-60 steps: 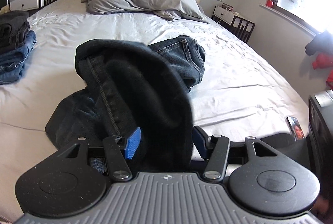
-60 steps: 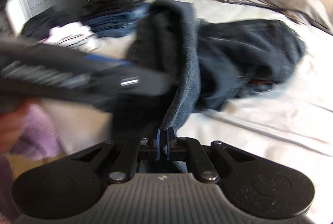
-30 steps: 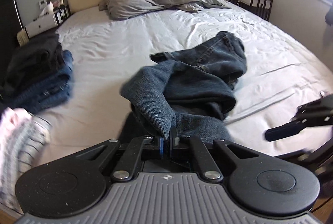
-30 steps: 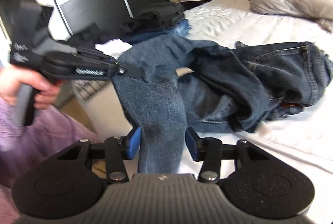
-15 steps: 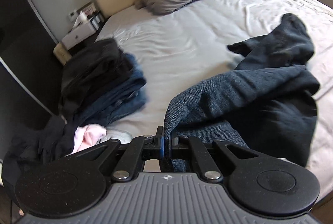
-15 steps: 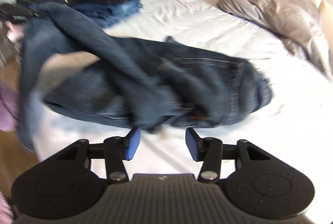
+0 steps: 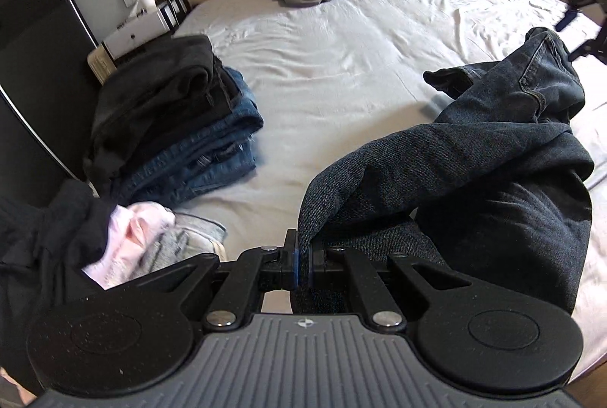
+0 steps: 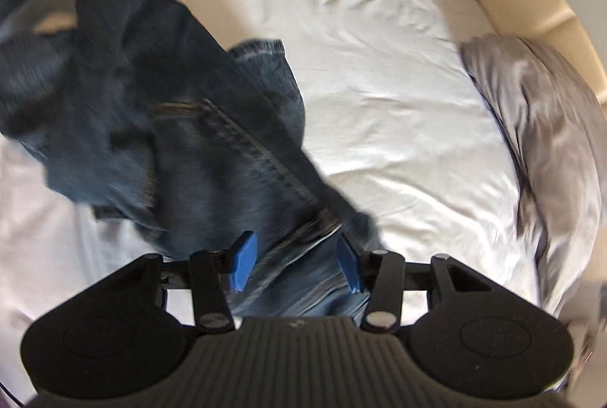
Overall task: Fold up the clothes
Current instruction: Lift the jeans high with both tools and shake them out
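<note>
Jeans [image 7: 493, 157] of dark denim sprawl crumpled on the right of the white bed [image 7: 341, 47], one leg end raised and pinched in the closed left claw [image 7: 302, 262], while the right claw [image 8: 296, 265] hangs open over their waistband.

no readable text, perhaps owing to blur

dark jeans [image 7: 474, 157] | crumpled, unfolded | on white bed | leg end lifted
</note>
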A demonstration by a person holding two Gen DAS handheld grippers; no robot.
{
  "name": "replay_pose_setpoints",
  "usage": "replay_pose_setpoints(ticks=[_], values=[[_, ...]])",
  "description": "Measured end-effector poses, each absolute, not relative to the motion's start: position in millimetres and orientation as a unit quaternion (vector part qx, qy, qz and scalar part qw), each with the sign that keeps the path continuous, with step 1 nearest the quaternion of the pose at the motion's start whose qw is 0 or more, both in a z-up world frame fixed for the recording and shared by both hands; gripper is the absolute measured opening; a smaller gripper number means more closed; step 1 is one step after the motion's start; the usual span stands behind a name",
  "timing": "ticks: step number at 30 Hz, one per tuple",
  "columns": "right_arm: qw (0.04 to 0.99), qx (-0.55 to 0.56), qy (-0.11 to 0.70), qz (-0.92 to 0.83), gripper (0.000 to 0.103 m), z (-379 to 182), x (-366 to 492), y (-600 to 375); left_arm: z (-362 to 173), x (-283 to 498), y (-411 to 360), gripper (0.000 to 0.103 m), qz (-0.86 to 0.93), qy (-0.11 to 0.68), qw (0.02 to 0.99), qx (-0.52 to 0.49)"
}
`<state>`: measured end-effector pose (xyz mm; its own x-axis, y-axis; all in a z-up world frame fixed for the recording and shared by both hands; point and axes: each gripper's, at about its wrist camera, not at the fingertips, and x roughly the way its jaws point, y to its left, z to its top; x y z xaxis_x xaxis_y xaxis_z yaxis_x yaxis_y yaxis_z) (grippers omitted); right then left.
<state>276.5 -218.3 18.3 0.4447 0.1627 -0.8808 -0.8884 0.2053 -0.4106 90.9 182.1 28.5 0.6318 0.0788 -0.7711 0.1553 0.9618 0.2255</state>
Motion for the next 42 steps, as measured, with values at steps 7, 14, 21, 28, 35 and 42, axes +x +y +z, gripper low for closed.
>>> replay_pose_setpoints(ticks=[7,14,21,28,35,42], values=[[0.584,-0.565,0.367,0.453,0.052,12.8,309.6,-186.9,24.7,97.5,187.9,0.002,-0.030,0.444,0.888,0.117],[0.531,-0.549,0.461,0.451,0.034,-5.4,321.0,-174.2,21.6,97.6,197.7,0.002,-0.032,0.452,0.887,0.086],[0.584,-0.532,0.467,0.398,0.014,22.9,279.0,-216.3,26.4,93.7,198.1,0.002,-0.033,0.442,0.893,0.079],[0.715,-0.489,0.418,0.274,0.009,95.2,227.8,-258.7,50.3,83.8,184.0,0.003,-0.012,0.386,0.918,0.093],[0.788,-0.479,0.342,0.179,0.007,168.0,170.5,-275.8,108.1,67.6,169.7,0.002,0.012,0.296,0.950,0.100],[0.834,-0.468,0.275,0.103,0.007,239.3,122.7,-293.8,196.5,58.1,153.4,0.002,0.021,0.202,0.970,0.131]])
